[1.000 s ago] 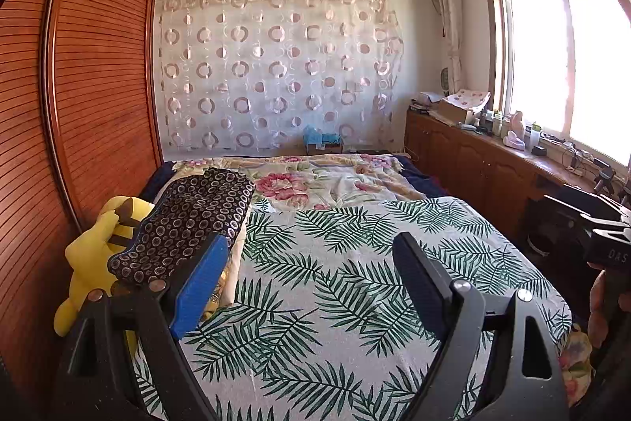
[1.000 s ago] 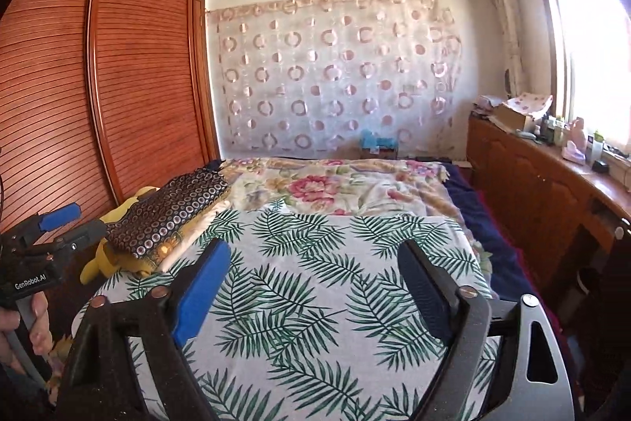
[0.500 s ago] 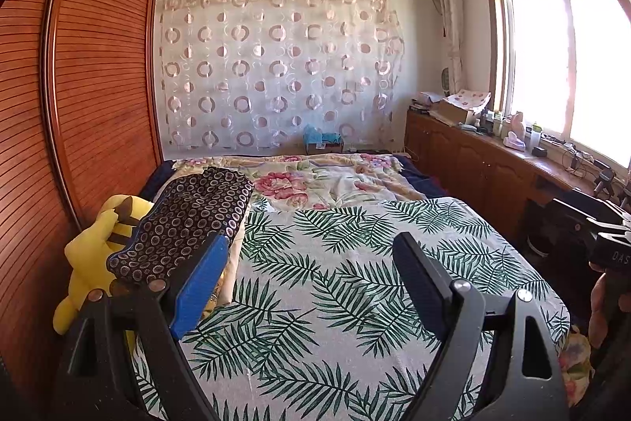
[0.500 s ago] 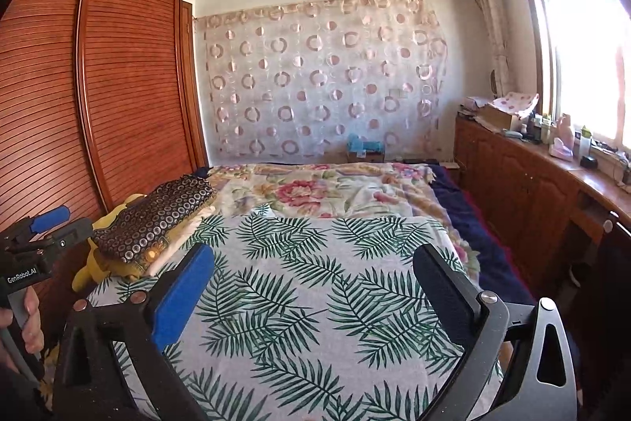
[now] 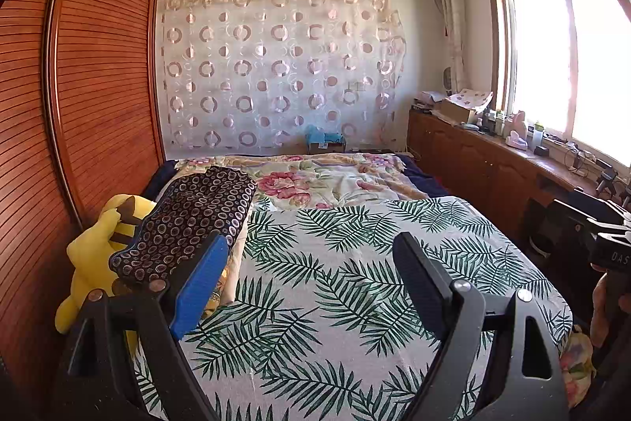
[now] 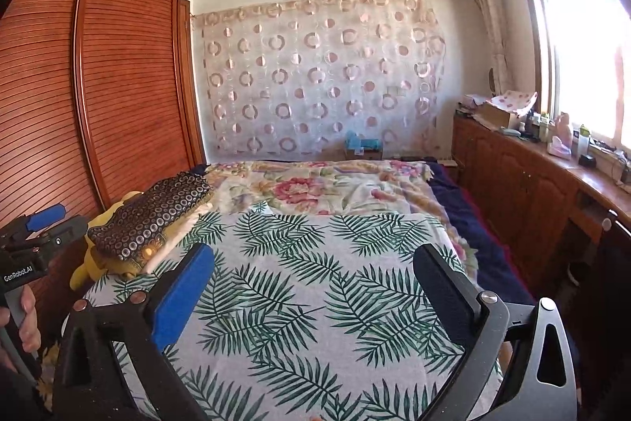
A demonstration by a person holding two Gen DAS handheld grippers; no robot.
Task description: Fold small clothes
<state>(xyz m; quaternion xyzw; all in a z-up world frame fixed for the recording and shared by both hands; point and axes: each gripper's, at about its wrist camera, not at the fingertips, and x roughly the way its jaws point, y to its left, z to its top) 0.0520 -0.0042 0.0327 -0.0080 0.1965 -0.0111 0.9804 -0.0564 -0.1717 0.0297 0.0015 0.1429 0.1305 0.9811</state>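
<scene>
Since a second ago, little moved: right gripper (image 6: 311, 287) raised slightly and spread somewhat wider, left gripper (image 5: 311, 271) unchanged, both jaws wide and empty above the palm-leaf sheet (image 5: 355, 287) on the bed, so no fold begun. Folded dark ring-patterned garment (image 5: 189, 219) lying atop a pale stack on the bed's left edge, by the yellow plush toy (image 5: 88, 255). Right view alone showing the hand (image 6: 23, 318) gripping the left handle, and the stack's pale layers.

one folded garment (image 5: 189, 219), one plush toy (image 5: 92, 255)

Left gripper (image 5: 311, 255), right gripper (image 6: 313, 267): jaws wide apart
</scene>
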